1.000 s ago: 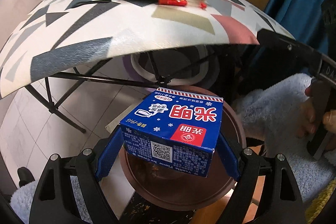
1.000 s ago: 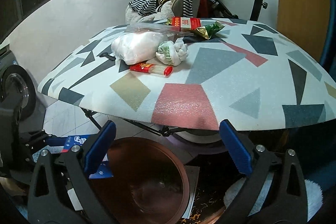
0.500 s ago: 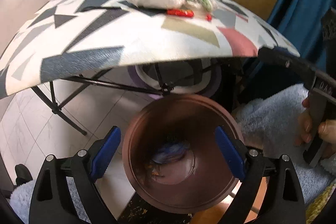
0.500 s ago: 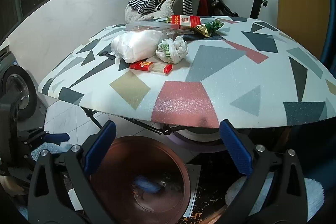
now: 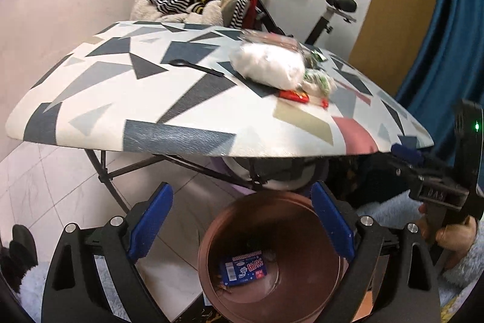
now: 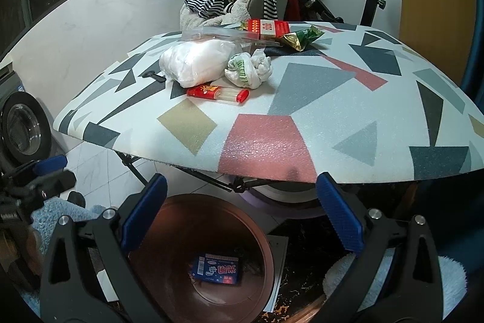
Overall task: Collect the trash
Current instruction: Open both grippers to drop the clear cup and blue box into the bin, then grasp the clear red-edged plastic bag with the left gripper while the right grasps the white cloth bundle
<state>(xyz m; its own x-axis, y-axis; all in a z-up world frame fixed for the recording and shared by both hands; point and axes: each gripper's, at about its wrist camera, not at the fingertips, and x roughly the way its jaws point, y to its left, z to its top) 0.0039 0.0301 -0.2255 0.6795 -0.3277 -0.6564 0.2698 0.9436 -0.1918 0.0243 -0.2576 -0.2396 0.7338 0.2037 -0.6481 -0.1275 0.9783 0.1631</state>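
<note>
table trash (image 5: 272, 71) blurred, bin (image 6: 169, 232) partly hidden

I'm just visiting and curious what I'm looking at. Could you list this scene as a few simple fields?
place: patterned table with a brown bin on the floor below
in the bin: blue carton
on the table: white bag, crumpled wrapper, red toothpick box, red packet, green-gold wrapper
left gripper: open, empty
right gripper: open, empty

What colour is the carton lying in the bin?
Blue, with red and white print; the carton shows best in the right wrist view.
</note>
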